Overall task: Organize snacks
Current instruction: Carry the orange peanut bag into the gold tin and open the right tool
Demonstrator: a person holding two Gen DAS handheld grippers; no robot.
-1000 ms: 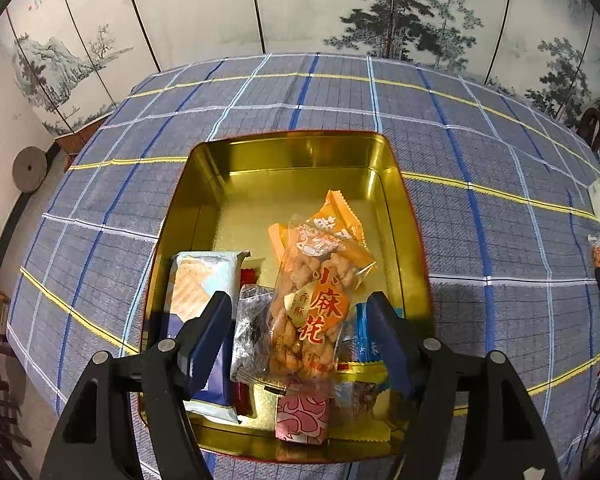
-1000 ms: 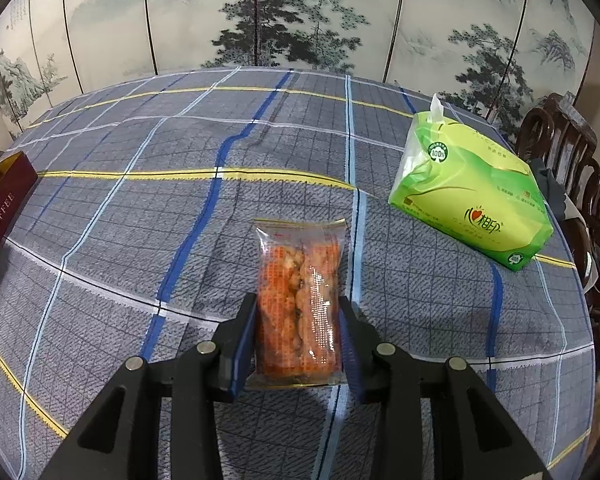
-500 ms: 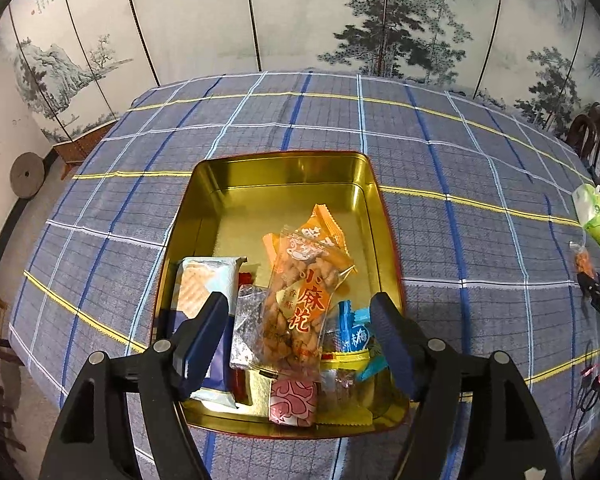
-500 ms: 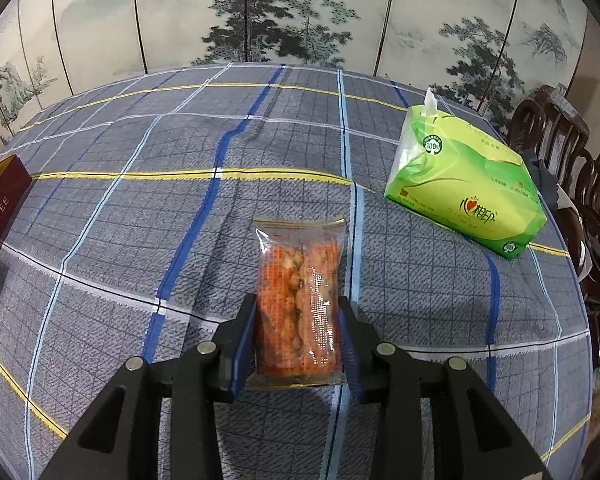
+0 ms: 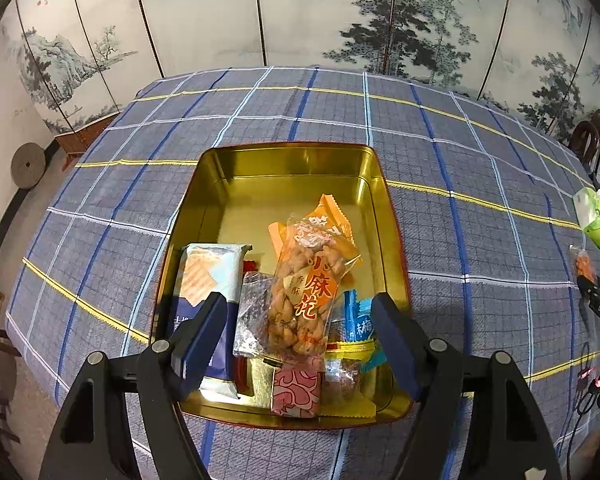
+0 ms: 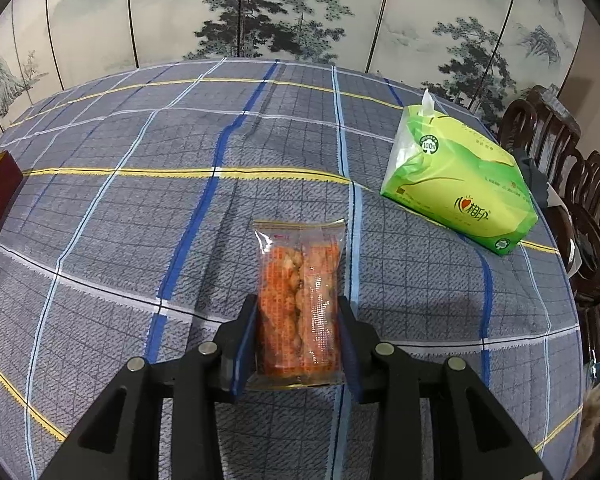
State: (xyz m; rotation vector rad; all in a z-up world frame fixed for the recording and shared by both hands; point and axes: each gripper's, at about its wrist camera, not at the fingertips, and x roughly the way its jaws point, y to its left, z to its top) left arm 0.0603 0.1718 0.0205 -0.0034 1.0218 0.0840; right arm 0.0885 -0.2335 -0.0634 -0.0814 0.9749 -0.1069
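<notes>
Your right gripper (image 6: 298, 332) is clamped on a clear, crinkly snack packet (image 6: 300, 304) full of orange fried pieces; both blue pads press its long sides, and it sits over the woven plaid tablecloth (image 6: 140, 200). A soft green tissue pack (image 6: 460, 196) lies near, to the right. Your left gripper (image 5: 296, 332) is spread wide and holds nothing. It hovers above the shiny gold rectangular tin (image 5: 292, 172), where several packets lie in the near half: a twisted-dough bag (image 5: 308, 280), a flat blue cracker pack (image 5: 208, 280) and a small pink wrapped piece (image 5: 296, 392).
</notes>
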